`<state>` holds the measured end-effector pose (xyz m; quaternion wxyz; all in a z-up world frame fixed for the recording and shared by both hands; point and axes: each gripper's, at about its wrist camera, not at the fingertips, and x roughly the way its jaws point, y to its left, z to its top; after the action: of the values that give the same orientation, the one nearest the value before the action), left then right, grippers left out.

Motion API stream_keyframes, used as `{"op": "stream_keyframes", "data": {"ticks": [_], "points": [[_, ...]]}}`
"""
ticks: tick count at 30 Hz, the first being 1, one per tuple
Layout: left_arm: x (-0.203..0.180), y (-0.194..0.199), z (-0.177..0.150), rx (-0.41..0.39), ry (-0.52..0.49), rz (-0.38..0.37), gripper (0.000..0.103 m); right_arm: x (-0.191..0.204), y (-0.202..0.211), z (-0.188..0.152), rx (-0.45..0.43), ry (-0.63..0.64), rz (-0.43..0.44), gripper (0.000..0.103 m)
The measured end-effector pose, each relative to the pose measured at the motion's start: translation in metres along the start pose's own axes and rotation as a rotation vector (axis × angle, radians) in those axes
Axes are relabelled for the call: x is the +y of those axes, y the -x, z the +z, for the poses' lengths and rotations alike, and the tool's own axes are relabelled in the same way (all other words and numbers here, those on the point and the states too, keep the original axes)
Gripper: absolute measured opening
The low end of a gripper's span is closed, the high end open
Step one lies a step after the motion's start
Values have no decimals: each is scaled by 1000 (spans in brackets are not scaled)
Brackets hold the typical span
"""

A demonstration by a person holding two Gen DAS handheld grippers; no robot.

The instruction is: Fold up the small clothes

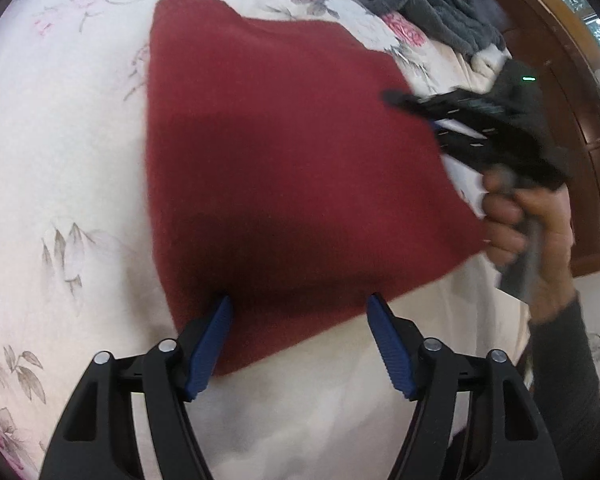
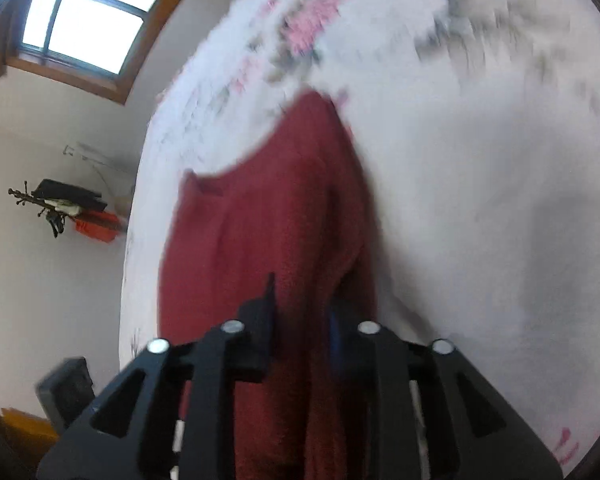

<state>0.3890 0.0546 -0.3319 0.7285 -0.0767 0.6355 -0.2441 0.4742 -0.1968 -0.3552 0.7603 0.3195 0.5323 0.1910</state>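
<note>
A dark red knitted garment (image 1: 284, 160) lies spread on a white floral bedspread (image 1: 60, 140). My left gripper (image 1: 299, 306) is open and low over the garment's near edge, its blue pads (image 1: 210, 344) straddling that edge. A hand (image 1: 536, 232) holds my right gripper (image 1: 428, 120) at the garment's right edge, which is lifted off the bed. In the blurred right wrist view the red garment (image 2: 268, 220) runs between the fingers of the right gripper (image 2: 302, 308), which is shut on the fabric.
A grey fluffy garment (image 1: 420, 4) lies at the far side of the bed beside a brown wooden headboard (image 1: 556, 92). Beyond the bed's edge are a window (image 2: 84, 20), a coat stand (image 2: 56, 204) and a dark box on the floor (image 2: 66, 392).
</note>
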Motion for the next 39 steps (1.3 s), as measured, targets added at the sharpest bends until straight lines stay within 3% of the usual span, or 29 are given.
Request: {"op": "stream_keyframes", "data": {"ticks": [2,4,6,7,8,9,10,11,12,15,16,18,20,22,24,26,27,29,30,31,33,36,37,39], "points": [[-3,21,7,-26,-23,-69,68,-2,15,0,-20,-25,45,29],[-3,49,22,-117,-72,-111,69,-1,33,2,-76,-32,45,30],[5,63,44,-185,-66,-105,70,0,42,8,-85,-48,69,43],[15,66,61,-205,-24,-116,70,1,39,13,-65,-50,53,55],[22,66,75,-216,9,-128,70,4,34,16,-42,-48,45,58],[28,65,86,-226,33,-135,70,1,28,19,-14,-48,49,57],[34,59,101,-227,41,-134,70,2,20,24,3,-49,44,40],[37,49,112,-214,36,-130,70,6,10,26,12,-37,23,15],[37,41,118,-200,29,-120,69,7,2,28,20,-27,-3,15],[52,-3,132,-140,20,22,69,-15,-4,27,12,-69,-59,17],[62,-20,132,-106,32,83,70,-16,1,27,-1,-79,-47,21],[69,-21,129,-108,50,71,69,-12,26,17,-56,-76,-6,26],[66,0,120,-174,56,25,68,-5,44,-1,-56,-55,46,28],[52,26,106,-263,23,4,68,5,58,-23,-38,10,45,31],[35,43,94,-301,-11,-66,68,6,62,-41,-21,8,42,34],[14,40,80,-256,-78,-151,68,9,55,-55,14,14,57,33],[5,33,73,-223,-115,-163,68,10,48,-61,25,30,15,30],[2,3,66,-135,-137,-93,63,7,33,-67,56,35,-62,27],[8,-12,65,-92,-128,-37,51,5,32,-69,56,16,-59,27],[14,-22,64,-67,-119,1,50,8,37,-72,52,10,-49,24],[11,-11,62,-77,-116,1,50,19,55,-78,22,31,-29,23],[-1,24,52,-128,-161,-92,53,36,79,-92,-26,57,26,23],[-9,31,45,-133,-186,-124,54,38,78,-98,-18,71,19,23],[-11,26,36,-105,-201,-107,54,29,63,-104,27,52,-6,23]]}}
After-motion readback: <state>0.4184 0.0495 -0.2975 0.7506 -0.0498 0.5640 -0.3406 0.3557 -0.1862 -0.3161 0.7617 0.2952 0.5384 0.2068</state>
